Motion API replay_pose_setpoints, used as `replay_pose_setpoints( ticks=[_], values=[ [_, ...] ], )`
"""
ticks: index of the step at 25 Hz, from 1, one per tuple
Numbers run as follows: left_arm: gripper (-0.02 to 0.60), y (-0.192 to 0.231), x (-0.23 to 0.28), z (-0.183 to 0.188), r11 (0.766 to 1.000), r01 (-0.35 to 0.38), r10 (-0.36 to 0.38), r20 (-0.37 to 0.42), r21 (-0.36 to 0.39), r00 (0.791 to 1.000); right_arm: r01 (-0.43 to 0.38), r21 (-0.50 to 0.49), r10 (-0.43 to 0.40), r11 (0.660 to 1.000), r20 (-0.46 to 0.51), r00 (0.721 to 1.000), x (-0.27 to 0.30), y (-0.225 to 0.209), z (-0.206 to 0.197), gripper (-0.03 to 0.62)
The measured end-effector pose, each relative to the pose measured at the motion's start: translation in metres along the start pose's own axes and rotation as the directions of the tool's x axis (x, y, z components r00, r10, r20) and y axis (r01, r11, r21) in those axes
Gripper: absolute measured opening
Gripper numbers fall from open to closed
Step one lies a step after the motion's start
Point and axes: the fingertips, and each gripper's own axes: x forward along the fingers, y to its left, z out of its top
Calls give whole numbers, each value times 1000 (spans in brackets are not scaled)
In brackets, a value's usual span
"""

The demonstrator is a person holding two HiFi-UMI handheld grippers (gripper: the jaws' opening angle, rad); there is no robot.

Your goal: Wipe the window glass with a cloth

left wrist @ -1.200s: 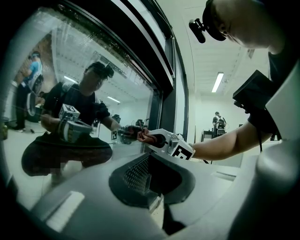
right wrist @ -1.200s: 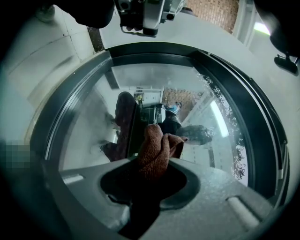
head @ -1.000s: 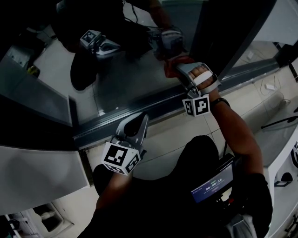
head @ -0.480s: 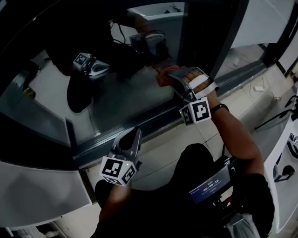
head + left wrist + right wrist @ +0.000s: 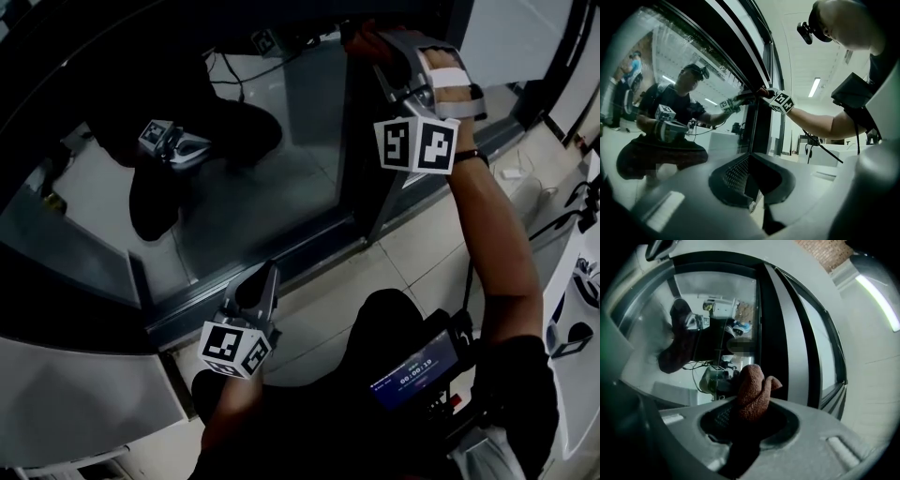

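At the upper part of the window glass (image 5: 253,178), beside the dark upright frame post (image 5: 364,159), we find the right gripper (image 5: 364,36) held high on an outstretched arm. Its jaws are clamped on a reddish-brown cloth (image 5: 752,392); the right gripper view shows the woven fabric bunched between the pads and standing out past the jaw tips, with one folded corner pointing to the right. From the left gripper view, the cloth end (image 5: 761,92) meets its own reflection on the pane just left of the frame post, so we read the cloth as touching the glass there. The marker cube (image 5: 415,145) of this gripper faces the head camera.

We find the left gripper (image 5: 262,281) low and near the person's body, above the tiled floor (image 5: 394,262) and close to the bottom rail of the window (image 5: 281,267). Its jaws are closed together with nothing between them (the left gripper view shows the ribbed pads meeting in a line), and it is well apart from the cloth.

The pane mirrors the person and both grippers. A small lit screen (image 5: 412,375) hangs at the person's chest.
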Motion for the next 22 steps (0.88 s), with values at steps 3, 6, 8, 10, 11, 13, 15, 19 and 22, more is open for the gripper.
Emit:
replay_pose_setpoints(
  ticks=[3,6,8,10,11,13,15,19,22],
  values=[
    [17,1,-1,-3,1000,-3,3,6,-1,1000,0,-22,0,1000,-19,1000,14,-10,-4,74],
    [17,-4,1,-4,1000,1,-1,2,-3,1000,-19,-34,18,999,-38,999,26,-5,-5,74],
    [17,-9,1,-6,1000,8,-8,1,0,1000,-25,-27,24,999,-62,998,32,-2,-8,74],
    [17,-10,1,-6,1000,9,-9,-1,3,1000,-9,-11,8,1000,-72,997,33,-2,-10,74],
    [17,-10,2,-5,1000,7,-7,-3,3,1000,-1,-4,1,1000,-73,997,32,-1,-11,72],
    [17,-8,2,-3,1000,2,-2,-8,2,1000,0,9,1,1000,-80,997,31,2,-13,72],
    [17,-6,2,-1,1000,1,-1,-7,4,1000,-13,30,16,999,-96,995,32,7,-16,72],
    [17,-5,2,2,1000,4,-4,-19,8,1000,-19,90,32,996,-137,990,32,20,-24,72],
    [17,-6,2,-2,1000,4,-4,-21,3,1000,-38,135,59,990,-155,986,27,38,-29,72]
  ],
)
